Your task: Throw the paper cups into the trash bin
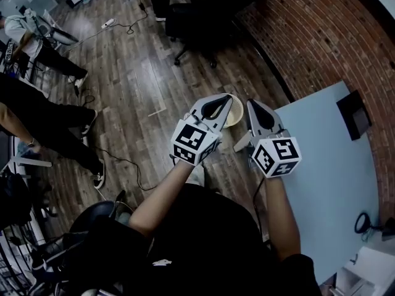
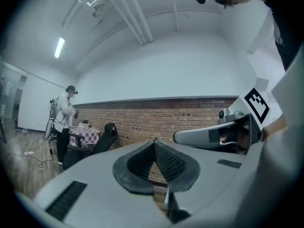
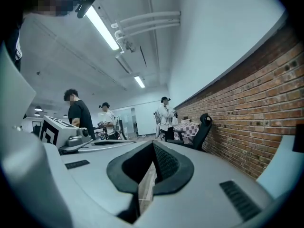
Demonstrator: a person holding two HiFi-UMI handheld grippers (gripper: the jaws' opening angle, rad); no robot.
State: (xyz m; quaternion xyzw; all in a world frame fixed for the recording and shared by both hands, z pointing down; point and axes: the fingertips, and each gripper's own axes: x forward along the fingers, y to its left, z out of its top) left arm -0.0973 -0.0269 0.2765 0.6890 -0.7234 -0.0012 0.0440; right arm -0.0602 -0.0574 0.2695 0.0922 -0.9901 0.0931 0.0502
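Observation:
In the head view both grippers are held out side by side over the wooden floor, just off a corner of the light blue table (image 1: 327, 140). My left gripper (image 1: 223, 98) (image 2: 154, 144) has its jaws shut, with nothing showing between the pads. My right gripper (image 1: 252, 103) (image 3: 153, 145) also has its tips together, and only floor shows in the slit below them. A beige round open-topped thing (image 1: 236, 111) shows between the two tips, partly hidden by the left one. I cannot tell whether it is a paper cup or the bin, or whether either gripper touches it.
A brick wall (image 1: 315, 36) runs along the right behind the table, which carries a black box (image 1: 353, 113). A black office chair (image 1: 197, 23) stands ahead. People (image 1: 37, 116) stand at the left, with cables (image 1: 123, 165) trailing over the floor.

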